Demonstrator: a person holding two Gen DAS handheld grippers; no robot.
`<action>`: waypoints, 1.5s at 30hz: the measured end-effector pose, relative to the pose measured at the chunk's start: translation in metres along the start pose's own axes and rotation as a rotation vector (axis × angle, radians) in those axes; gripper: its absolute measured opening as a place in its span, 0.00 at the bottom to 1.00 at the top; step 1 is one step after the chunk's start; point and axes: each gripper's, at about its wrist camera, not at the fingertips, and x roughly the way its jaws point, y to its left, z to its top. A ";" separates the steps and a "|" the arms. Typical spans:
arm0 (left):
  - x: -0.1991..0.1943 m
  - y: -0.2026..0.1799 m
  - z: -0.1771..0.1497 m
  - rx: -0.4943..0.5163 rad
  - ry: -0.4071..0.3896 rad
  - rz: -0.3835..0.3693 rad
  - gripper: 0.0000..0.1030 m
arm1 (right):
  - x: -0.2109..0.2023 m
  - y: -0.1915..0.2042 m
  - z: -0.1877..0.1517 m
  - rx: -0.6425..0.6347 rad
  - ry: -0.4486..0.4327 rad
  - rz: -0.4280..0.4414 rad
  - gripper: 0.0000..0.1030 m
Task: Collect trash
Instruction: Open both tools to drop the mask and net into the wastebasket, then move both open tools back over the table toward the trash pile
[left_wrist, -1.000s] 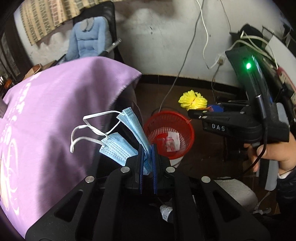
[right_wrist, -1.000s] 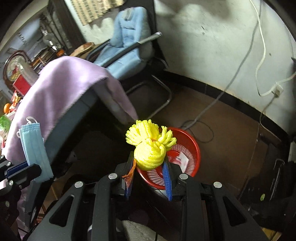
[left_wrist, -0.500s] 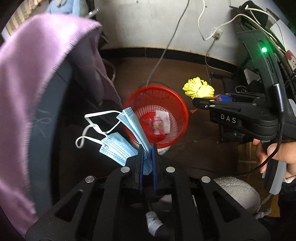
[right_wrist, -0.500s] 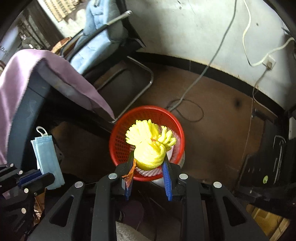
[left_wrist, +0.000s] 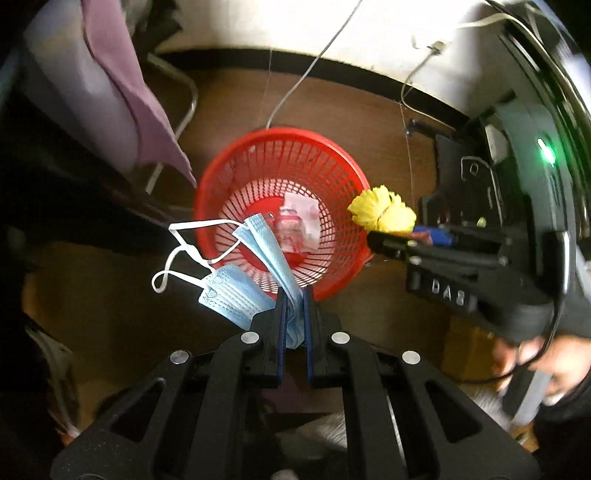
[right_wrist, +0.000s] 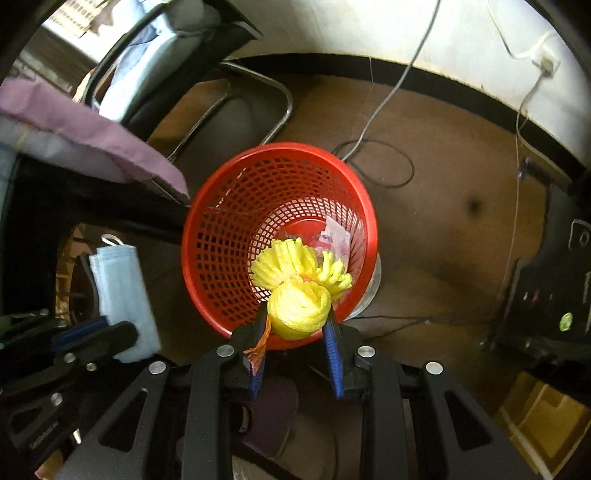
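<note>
Two tools are hanging over one red mesh basket (left_wrist: 236, 177), and each is carrying one piece of trash. One blue face mask (left_wrist: 236, 295) is sitting clamped in the left tool (left_wrist: 294, 295), whose jaws are pressing together on a folded part of it. From that pinch the mask is fanning out in two pleated sections: one is running up and to the left over the basket's near wall, its long axis pointing toward the basket's middle, and the other is lying out to the left, outside the rim. Two white ear loops (left_wrist: 184, 251) are trailing off farther left over the brown floor (left_wrist: 110, 295).

One yellow foam net (right_wrist: 299, 288) is being squeezed by the right tool (right_wrist: 297, 317), which is closing on the net's rolled end while the frayed, flared end is pointing up and away over the inside of the basket. In the left wrist view the right tool (left_wrist: 391, 236) is coming in from the right, with the net at the basket's right rim. In the right wrist view the left tool (right_wrist: 122, 339) is showing at lower left, its mask standing roughly upright beside the basket.

One crumpled wrapper (right_wrist: 332, 236) is lying on the basket's bottom. One purple cloth (right_wrist: 92, 136) is draping off a tabletop edge, its corner reaching just beside the rim.
</note>
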 end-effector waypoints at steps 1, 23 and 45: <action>0.004 0.001 0.005 -0.013 0.007 -0.012 0.09 | 0.004 -0.002 0.003 0.010 0.006 0.007 0.27; 0.017 0.008 0.034 -0.120 0.065 -0.098 0.49 | 0.005 -0.014 0.021 0.111 -0.009 0.027 0.50; -0.146 -0.033 -0.046 -0.005 -0.226 -0.051 0.69 | -0.177 0.054 0.004 -0.070 -0.264 -0.277 0.83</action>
